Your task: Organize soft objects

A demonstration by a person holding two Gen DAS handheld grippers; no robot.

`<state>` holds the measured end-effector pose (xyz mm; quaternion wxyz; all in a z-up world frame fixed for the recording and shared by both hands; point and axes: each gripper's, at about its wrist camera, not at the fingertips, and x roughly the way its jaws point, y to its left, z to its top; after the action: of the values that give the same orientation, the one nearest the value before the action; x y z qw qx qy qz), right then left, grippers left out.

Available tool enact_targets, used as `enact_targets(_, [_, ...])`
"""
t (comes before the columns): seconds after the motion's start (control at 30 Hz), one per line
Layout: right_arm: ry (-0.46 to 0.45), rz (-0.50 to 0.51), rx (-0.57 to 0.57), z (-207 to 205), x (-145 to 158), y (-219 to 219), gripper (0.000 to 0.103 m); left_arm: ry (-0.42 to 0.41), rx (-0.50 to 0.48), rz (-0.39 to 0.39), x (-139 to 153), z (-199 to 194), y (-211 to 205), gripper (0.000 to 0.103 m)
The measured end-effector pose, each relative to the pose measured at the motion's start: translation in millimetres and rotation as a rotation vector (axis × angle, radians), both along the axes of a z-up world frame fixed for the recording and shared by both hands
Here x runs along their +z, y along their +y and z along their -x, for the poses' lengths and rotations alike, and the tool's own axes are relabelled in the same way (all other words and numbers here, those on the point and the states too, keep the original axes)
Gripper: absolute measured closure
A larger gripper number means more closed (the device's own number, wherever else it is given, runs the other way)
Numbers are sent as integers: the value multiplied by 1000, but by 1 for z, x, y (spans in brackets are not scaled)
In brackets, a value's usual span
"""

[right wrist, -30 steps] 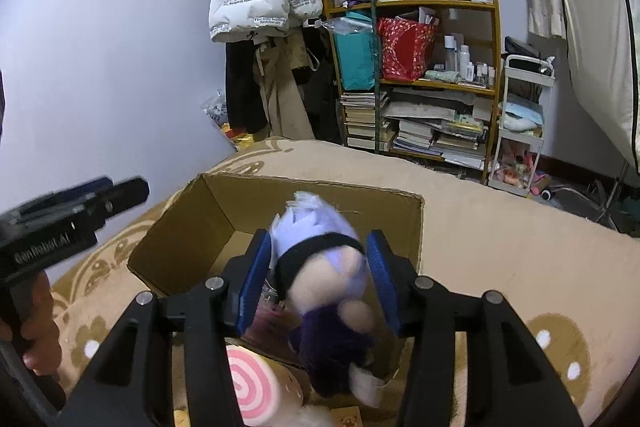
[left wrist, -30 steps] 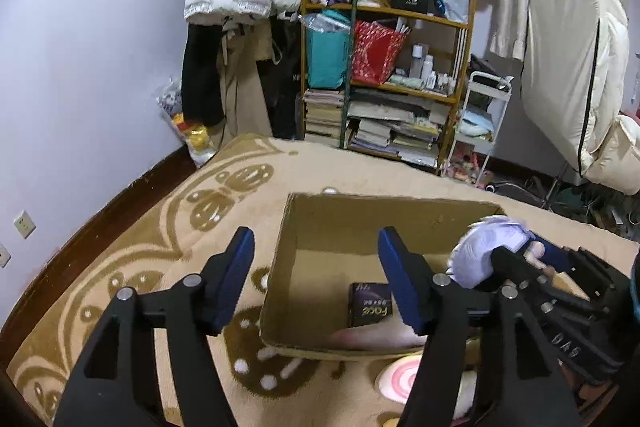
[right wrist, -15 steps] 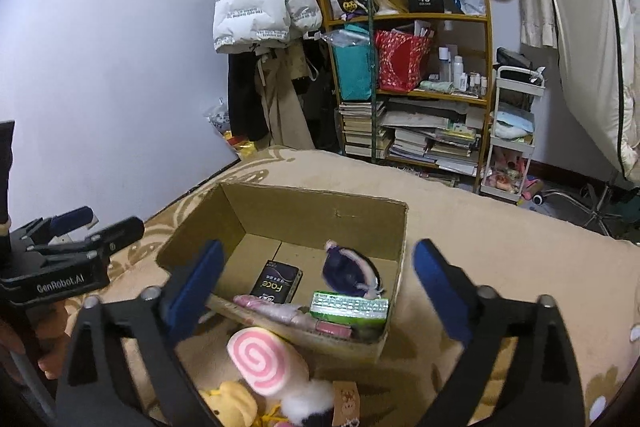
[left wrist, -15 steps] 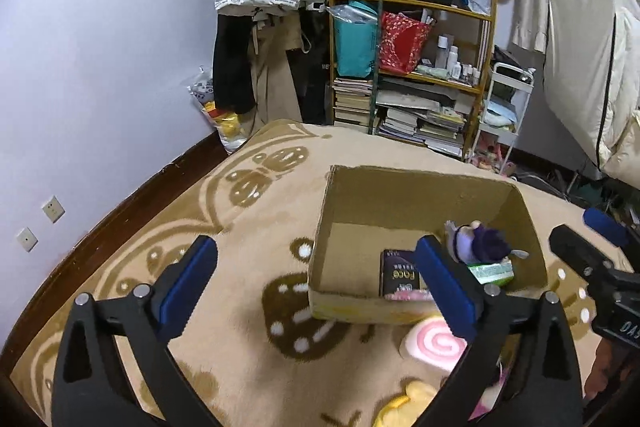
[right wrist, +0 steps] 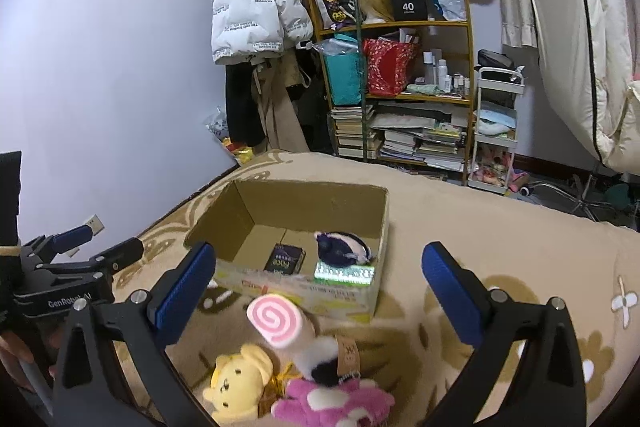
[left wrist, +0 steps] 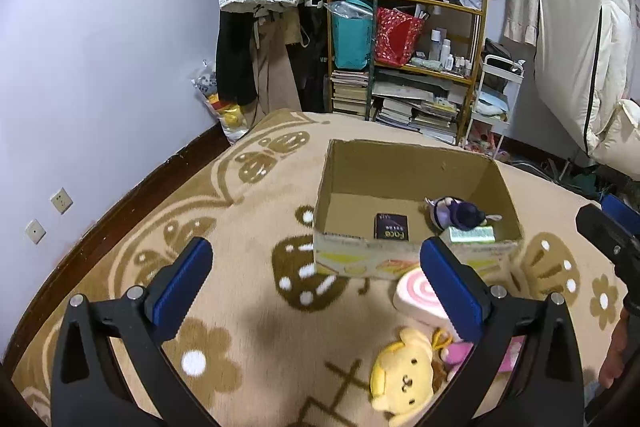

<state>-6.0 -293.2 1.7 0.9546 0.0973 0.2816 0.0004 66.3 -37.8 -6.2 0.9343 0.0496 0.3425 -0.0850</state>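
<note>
Both grippers, left gripper [left wrist: 316, 275] still opening, right gripper [right wrist: 320, 279] wide, hold nothing; grabbing lower-centre yellow plush [right wrist: 236, 383] may snag the pink plush [right wrist: 332, 403]

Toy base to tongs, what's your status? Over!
Left tongs opening, empty; right tongs open, empty. Purple doll in cardboard box. Yellow plush, pink plush, swirl roll waiting on rug. Nothing blocking.

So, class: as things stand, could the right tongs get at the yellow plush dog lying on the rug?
Probably yes. The right tongs stand wide open and empty, and the yellow plush dog lies uncovered just below them on the rug, beside the pink plush, outside the cardboard box.
</note>
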Motion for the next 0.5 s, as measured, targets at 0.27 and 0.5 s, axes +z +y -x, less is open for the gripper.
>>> enact_targets(0.27, [10,-6,-34,31,0,2,0,22,-13,-4,7,25,9,1])
enact_targets(0.5, [30,-43,-69,47,-3,4,0,42,-49,-11,9,38,9,1])
